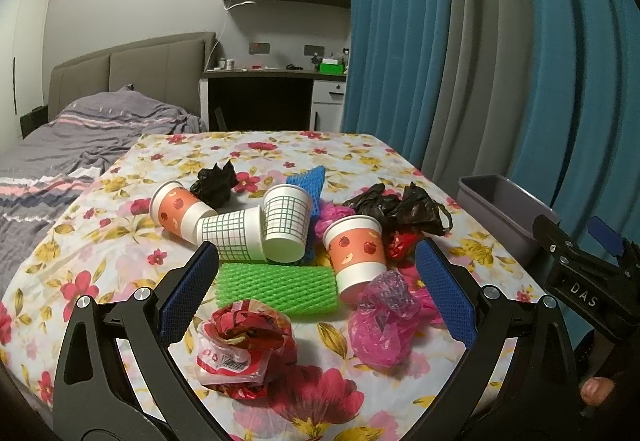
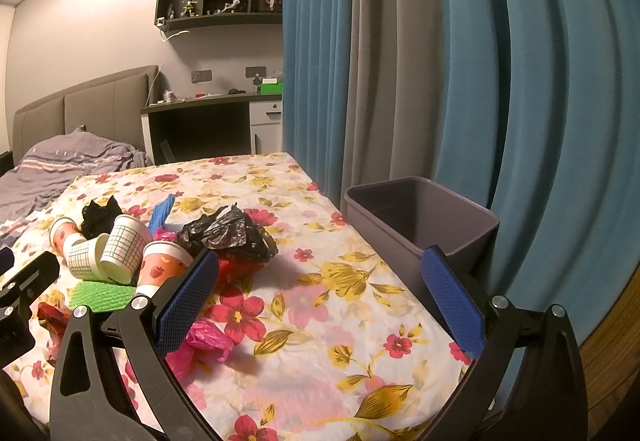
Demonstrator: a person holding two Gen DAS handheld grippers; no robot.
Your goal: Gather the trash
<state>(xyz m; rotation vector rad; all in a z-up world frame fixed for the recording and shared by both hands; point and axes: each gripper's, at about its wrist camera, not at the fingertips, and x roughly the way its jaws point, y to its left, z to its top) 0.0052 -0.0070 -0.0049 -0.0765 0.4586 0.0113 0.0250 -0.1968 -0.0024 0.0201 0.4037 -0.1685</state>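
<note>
Trash lies piled on a floral-cloth table (image 1: pixel 120 241): several paper cups, among them an apple-print cup (image 1: pixel 358 257) and a grid-print cup (image 1: pixel 286 223), a green foam net (image 1: pixel 280 287), a red-and-white wrapper (image 1: pixel 244 349), a pink plastic bag (image 1: pixel 384 317) and black bags (image 1: pixel 400 207). My left gripper (image 1: pixel 316 293) is open and empty, low over the near trash. My right gripper (image 2: pixel 320 301) is open and empty over bare cloth, right of the pile. A grey bin (image 2: pixel 420 221) stands at the table's right edge.
Blue and grey curtains (image 2: pixel 440 61) hang close behind the bin. A bed (image 1: pixel 80 137) lies left of the table. A desk (image 1: pixel 276 81) and wall shelves with figurines stand at the back. The right gripper's body (image 1: pixel 580 281) shows in the left wrist view.
</note>
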